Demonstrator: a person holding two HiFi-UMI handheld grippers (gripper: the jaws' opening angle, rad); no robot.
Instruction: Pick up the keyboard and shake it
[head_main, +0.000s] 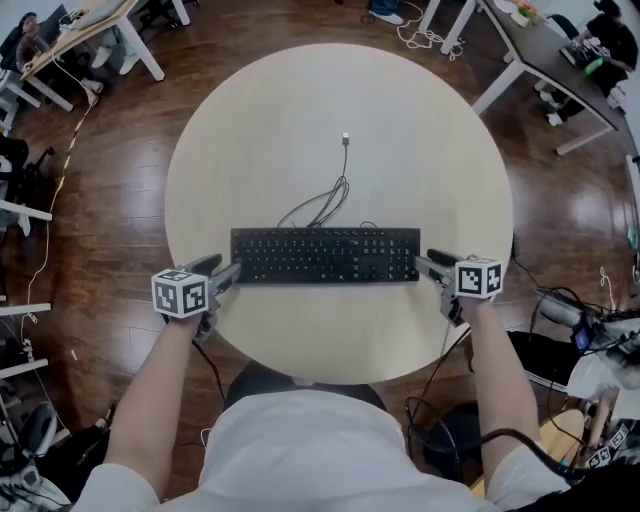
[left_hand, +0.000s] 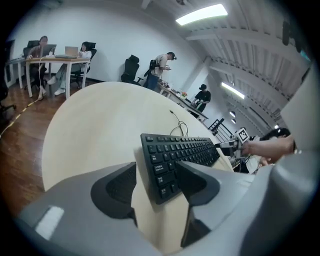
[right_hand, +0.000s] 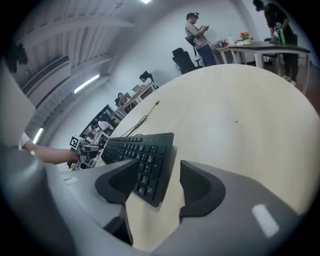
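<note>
A black keyboard (head_main: 325, 256) lies flat on the round beige table (head_main: 420, 150), its cable (head_main: 325, 195) curling toward the far side. My left gripper (head_main: 228, 272) sits at the keyboard's left end and my right gripper (head_main: 425, 264) at its right end. In the left gripper view the keyboard (left_hand: 177, 160) reaches with its near end between the wide jaws of the left gripper (left_hand: 156, 187); the pads do not press on it. The right gripper view shows the same: the keyboard (right_hand: 137, 157) runs away from the right gripper (right_hand: 156, 185), open, with the end just between the pads.
The cable's plug (head_main: 345, 138) lies loose on the table's far half. The table's near edge (head_main: 330, 380) is just behind both grippers. White desks (head_main: 545, 60) with seated people stand around on the wooden floor, and cables trail on the floor at right (head_main: 440, 400).
</note>
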